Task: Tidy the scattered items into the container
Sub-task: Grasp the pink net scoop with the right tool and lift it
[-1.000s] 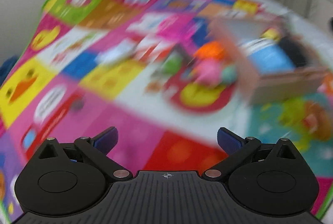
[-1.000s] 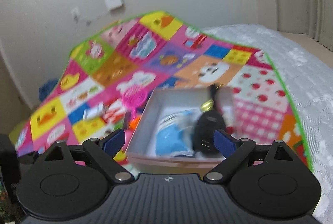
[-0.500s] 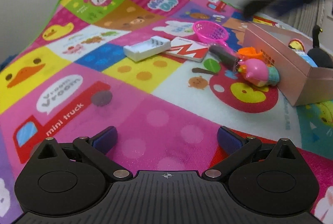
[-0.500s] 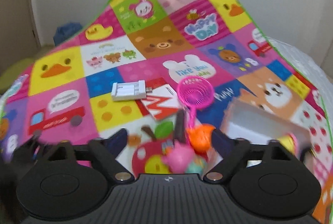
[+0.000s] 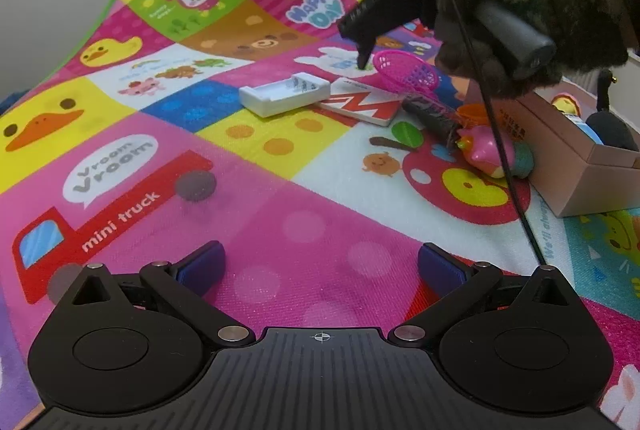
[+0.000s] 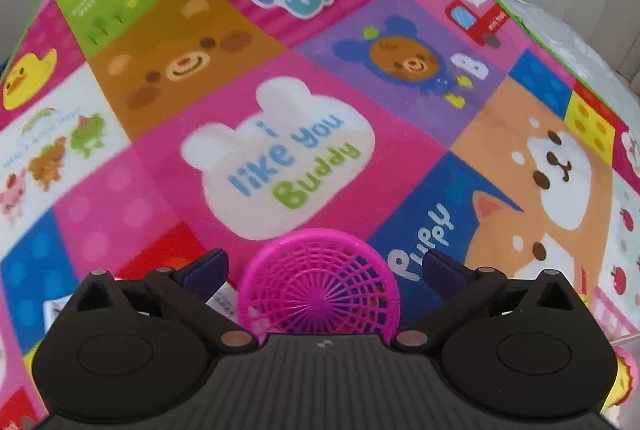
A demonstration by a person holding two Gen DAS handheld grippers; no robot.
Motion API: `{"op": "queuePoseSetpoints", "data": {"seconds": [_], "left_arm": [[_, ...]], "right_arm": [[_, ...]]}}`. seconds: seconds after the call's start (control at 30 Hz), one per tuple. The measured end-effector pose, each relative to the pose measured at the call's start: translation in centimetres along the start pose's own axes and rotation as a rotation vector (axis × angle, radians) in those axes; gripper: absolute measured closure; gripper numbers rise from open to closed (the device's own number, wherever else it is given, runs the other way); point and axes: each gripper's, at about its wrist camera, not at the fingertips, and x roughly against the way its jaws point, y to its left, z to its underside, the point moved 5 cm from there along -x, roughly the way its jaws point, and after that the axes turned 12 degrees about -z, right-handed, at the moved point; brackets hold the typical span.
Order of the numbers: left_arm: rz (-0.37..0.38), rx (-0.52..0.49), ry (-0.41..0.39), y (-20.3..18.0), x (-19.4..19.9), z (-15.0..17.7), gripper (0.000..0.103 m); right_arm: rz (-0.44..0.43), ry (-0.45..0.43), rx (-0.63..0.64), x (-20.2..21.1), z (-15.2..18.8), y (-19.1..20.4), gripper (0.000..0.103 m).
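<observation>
Both my grippers stand with jaws spread wide and nothing between the pads. My right gripper (image 6: pixel 322 272) hangs just above the pink sieve (image 6: pixel 319 294), whose mesh bowl sits between the two fingers; I cannot tell whether either pad touches its rim. From the left wrist view, that same right gripper (image 5: pixel 362 60) points down beside the sieve (image 5: pixel 406 72), held by a hand in a furry brown sleeve (image 5: pixel 540 10).

My left gripper (image 5: pixel 320 266) hovers low over the mat's (image 5: pixel 300 190) near pink patch, well apart from the items.

Out from the sieve, its dark handle (image 5: pixel 432 118) runs toward the box (image 5: pixel 560 150) at the mat's right side. A white tray (image 5: pixel 284 94) lies just left of the sieve, resting on a red-and-white card (image 5: pixel 362 102). A pink toy (image 5: pixel 492 150) and an orange piece (image 5: pixel 474 112) lie close to the box's near wall; the toy looks close enough to touch it, though I cannot be sure. Inside the box I see a black object (image 5: pixel 612 130) and something blue.

A small dark disc (image 5: pixel 195 185) lies alone on the truck patch toward the mat's left side.
</observation>
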Motion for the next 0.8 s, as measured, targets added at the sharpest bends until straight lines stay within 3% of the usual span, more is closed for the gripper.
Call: {"op": "queuePoseSetpoints", "data": {"seconds": [0.07, 0.3, 0.4, 0.47, 0.67, 0.8], "left_arm": [[-0.007, -0.007, -0.002, -0.1, 0.0, 0.0, 0.0], [-0.03, -0.033, -0.006, -0.5, 0.0, 0.0, 0.0], [-0.035, -0.04, -0.005, -0.5, 0.0, 0.0, 0.0], [-0.039, -0.047, -0.004, -0.6, 0.0, -0.1, 0.0], [-0.049, -0.065, -0.002, -0.7, 0.0, -0.2, 0.0], [-0.059, -0.106, 0.024, -1.0, 0.0, -0.6, 0.0]], "right_arm": [[-0.035, 0.028, -0.02, -0.4, 0.7, -0.2, 0.02], [-0.306, 0.068, 0.027, 4.2, 5.2, 3.2, 0.02], [-0.474, 0.078, -0.035, 8.9, 8.1, 3.9, 0.02], [-0.534, 0.052, -0.033, 12.8, 10.1, 3.7, 0.02], [-0.533, 0.022, 0.042, 21.4, 17.1, 0.6, 0.02], [-0.435, 0.031, 0.074, 22.9, 22.7, -1.6, 0.02]]}}
